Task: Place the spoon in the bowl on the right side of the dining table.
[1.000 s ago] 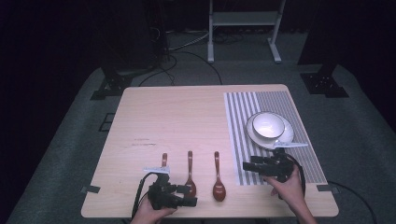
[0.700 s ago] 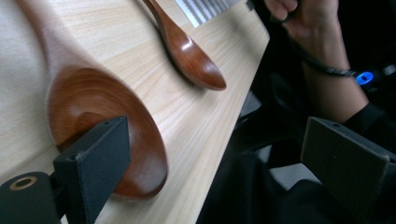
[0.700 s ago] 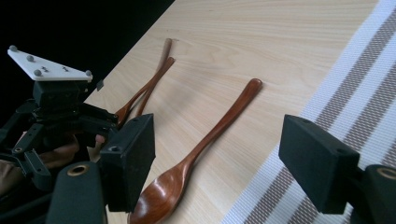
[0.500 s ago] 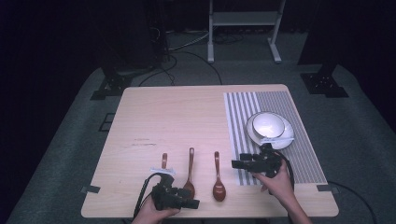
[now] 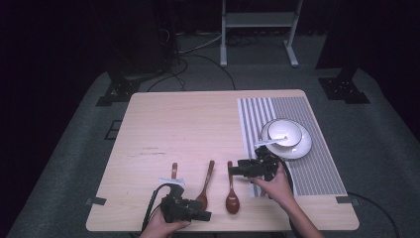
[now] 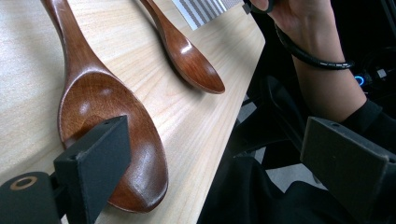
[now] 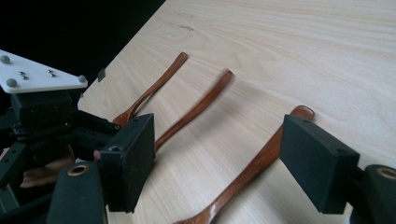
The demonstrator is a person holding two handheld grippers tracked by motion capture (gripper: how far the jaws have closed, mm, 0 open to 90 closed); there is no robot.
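spoons [image 5: 232, 187] between open tools [image 5: 236, 169]

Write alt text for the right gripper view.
The right gripper, jaws open, hangs above a pale wooden table on which three brown wooden spoons lie side by side. The left gripper is at the lower left.

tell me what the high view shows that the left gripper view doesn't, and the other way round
High view: the whole table, the striped mat, the white bowl on its plate, a third spoon at the left, and both grippers from above. Left gripper view: the middle spoon's glossy bowl close up between that gripper's open jaws, beside the table edge. Both: the middle and right spoon and the person's right hand.
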